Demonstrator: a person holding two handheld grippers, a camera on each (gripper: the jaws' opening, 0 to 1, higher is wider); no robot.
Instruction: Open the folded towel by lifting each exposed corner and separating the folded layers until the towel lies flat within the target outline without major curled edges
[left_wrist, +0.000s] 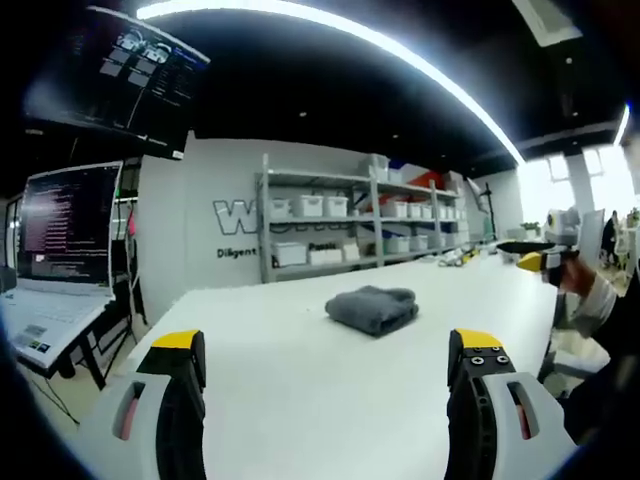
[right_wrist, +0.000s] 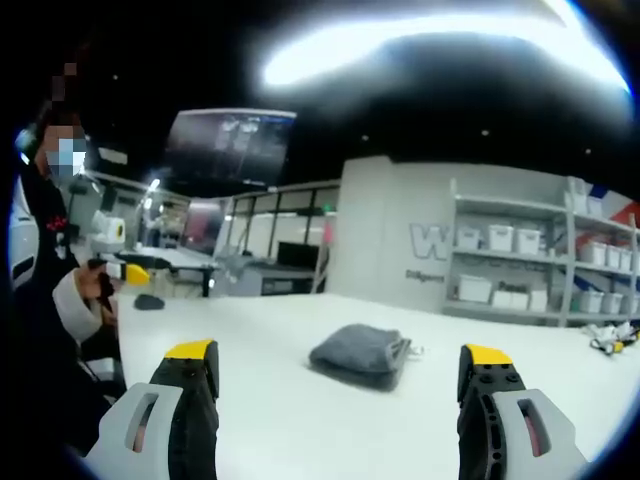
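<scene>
A grey towel (left_wrist: 372, 308) lies folded in a thick bundle on the white table (left_wrist: 300, 400), some way ahead of both grippers. In the right gripper view the towel (right_wrist: 362, 355) sits slightly left of centre, a loose edge sticking out on its right. My left gripper (left_wrist: 326, 345) is open wide, its yellow-tipped jaws apart with nothing between them. My right gripper (right_wrist: 338, 358) is open just as wide and empty. Each gripper also appears in the other's view, held up in a hand: the right gripper (left_wrist: 535, 258) and the left gripper (right_wrist: 125, 268).
A laptop (left_wrist: 60, 250) stands off the table's left end under a hanging monitor (left_wrist: 120, 70). Shelves with white bins (left_wrist: 350, 225) line the back wall. A small dark object (right_wrist: 148, 301) and some small parts (right_wrist: 610, 338) lie near the table's far ends.
</scene>
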